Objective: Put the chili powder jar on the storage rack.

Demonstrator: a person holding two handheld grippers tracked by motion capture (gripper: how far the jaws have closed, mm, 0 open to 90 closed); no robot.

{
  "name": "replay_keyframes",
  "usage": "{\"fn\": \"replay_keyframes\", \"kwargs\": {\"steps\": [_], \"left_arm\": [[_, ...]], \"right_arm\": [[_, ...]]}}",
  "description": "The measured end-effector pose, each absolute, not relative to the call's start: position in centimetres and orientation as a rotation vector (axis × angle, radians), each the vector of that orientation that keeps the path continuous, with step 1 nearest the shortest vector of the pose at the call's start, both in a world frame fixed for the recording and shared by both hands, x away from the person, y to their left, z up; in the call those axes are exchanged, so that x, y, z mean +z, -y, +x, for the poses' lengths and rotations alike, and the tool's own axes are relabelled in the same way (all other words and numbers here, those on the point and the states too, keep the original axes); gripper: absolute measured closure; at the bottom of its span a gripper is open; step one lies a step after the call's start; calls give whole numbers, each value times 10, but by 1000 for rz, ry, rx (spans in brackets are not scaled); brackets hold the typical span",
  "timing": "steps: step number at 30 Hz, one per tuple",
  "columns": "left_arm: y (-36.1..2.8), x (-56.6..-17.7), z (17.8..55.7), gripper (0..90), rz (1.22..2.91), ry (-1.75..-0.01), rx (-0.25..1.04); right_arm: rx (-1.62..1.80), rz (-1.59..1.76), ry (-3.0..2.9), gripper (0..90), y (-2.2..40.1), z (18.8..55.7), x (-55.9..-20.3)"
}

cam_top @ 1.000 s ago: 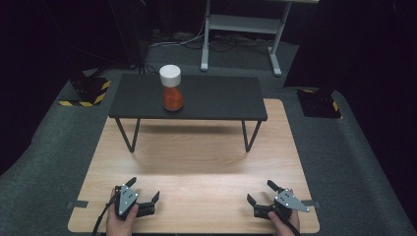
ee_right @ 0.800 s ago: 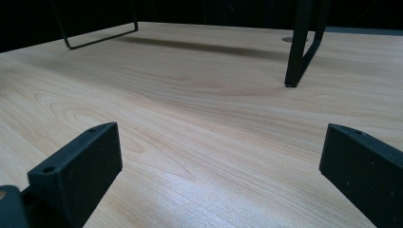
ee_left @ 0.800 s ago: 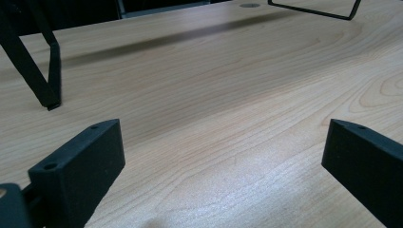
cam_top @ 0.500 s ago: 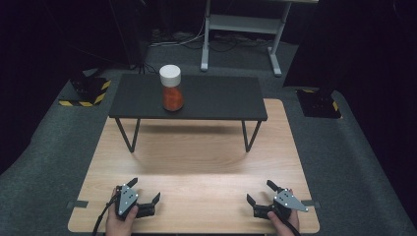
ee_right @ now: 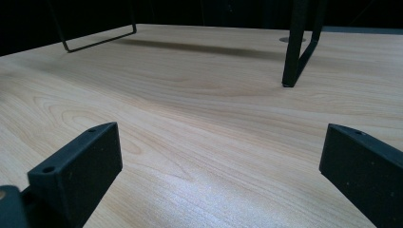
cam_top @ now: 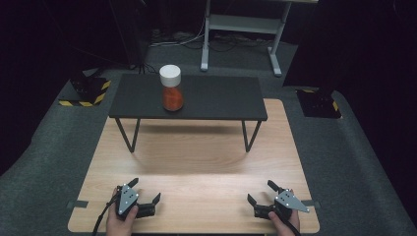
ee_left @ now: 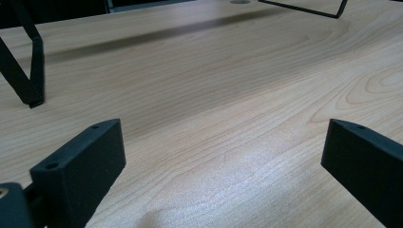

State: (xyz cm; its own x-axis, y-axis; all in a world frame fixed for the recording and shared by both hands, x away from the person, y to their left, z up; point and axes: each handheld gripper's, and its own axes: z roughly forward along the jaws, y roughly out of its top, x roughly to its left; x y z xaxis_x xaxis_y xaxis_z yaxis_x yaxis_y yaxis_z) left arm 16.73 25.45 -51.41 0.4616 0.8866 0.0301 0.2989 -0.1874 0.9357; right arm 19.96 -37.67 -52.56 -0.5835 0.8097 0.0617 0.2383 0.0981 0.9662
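Overhead, pale wooden table (cam_top: 196, 157), seemingly dark room.

Forearms cut off at bottom edge, jar (cam_top: 172, 91) contents too small to ID

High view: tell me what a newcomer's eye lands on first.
The jar draws the eye: a white cap over orange-red contents, standing upright toward the left of the black raised shelf at the far side of the wooden table. Next come the left gripper and the right gripper, both open with nothing between the jaws, held low at the table's near edge, far from the jar.
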Motion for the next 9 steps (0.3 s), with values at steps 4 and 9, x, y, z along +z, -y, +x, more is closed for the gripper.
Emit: {"fn": "replay_keyframes", "kwargs": {"steps": [4, 9], "left_arm": [[-253, -514, 167, 12, 1728, -1021, 754], [-256, -515, 167, 12, 1716, -1027, 738]], "right_arm": [[1519, 1024, -1887, 0, 378, 201, -526], [1531, 1033, -1879, 0, 380, 201, -527]]}}
